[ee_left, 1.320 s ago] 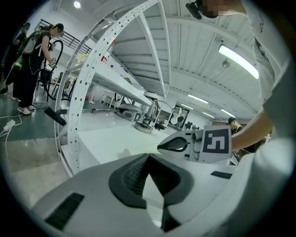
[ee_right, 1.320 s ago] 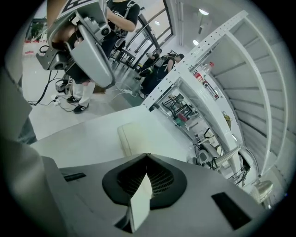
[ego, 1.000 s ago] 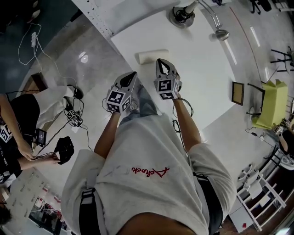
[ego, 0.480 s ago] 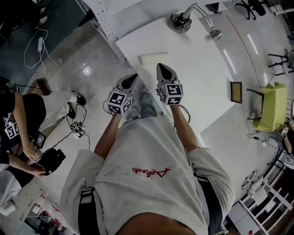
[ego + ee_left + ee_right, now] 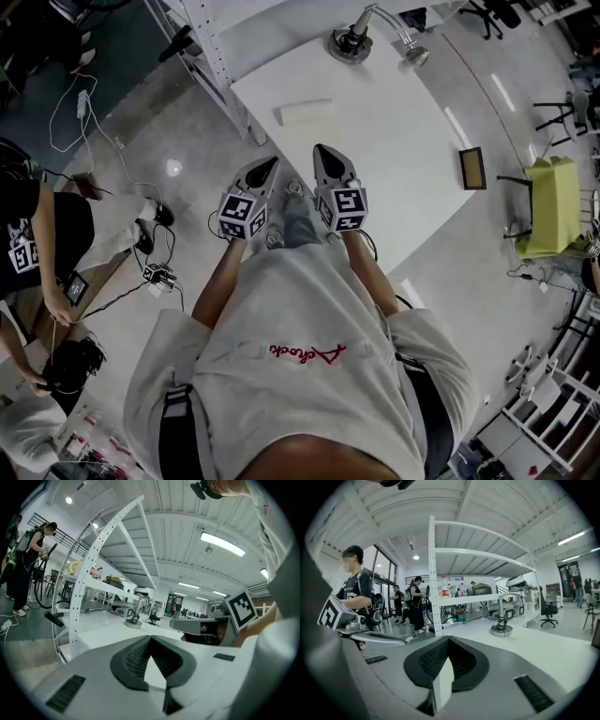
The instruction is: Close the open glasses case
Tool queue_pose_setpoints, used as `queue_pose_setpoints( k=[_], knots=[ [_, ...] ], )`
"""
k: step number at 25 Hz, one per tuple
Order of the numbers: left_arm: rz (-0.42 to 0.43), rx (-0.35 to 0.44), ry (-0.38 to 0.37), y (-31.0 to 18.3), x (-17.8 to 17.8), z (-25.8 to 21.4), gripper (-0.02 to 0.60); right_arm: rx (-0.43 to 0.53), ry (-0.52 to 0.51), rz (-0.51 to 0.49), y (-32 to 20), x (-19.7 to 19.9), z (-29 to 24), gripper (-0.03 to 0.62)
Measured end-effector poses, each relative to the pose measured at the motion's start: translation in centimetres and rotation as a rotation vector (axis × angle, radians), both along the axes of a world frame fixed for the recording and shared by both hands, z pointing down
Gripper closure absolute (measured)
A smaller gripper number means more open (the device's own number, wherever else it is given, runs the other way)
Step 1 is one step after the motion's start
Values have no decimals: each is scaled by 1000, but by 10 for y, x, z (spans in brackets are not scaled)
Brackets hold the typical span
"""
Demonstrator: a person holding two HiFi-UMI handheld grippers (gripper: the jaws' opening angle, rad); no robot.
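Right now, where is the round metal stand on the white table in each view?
Head view: stand at top centre, on the table's far end.
Left gripper view: stand left of centre.
Right gripper view: stand right of centre.
Shared landmark: the white rack beside the table.

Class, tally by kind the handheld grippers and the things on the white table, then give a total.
2 grippers: left gripper, right gripper
1 cream case
1 gooseneck stand
1 dark framed panel
Total: 5
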State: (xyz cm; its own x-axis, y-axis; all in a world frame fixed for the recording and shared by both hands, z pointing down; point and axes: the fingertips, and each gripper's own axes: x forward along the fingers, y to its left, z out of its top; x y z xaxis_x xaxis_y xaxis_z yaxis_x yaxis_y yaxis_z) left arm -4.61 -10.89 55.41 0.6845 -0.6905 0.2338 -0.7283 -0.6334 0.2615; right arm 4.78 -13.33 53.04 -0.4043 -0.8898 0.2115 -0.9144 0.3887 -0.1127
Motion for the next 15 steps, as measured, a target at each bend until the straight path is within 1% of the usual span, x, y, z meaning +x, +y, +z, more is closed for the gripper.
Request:
queue_pose_setpoints(
  k=[5, 9, 15],
  knots=[
    [17, 23, 2, 23, 2, -5, 557, 5, -29, 37, 34, 2, -1, 568],
    [24, 53, 9, 35, 2, -17, 557, 19, -21, 61, 58, 4, -6, 569],
    [30, 83, 17, 44, 1, -26, 557, 38, -43, 86, 78, 4, -14, 571]
  ],
)
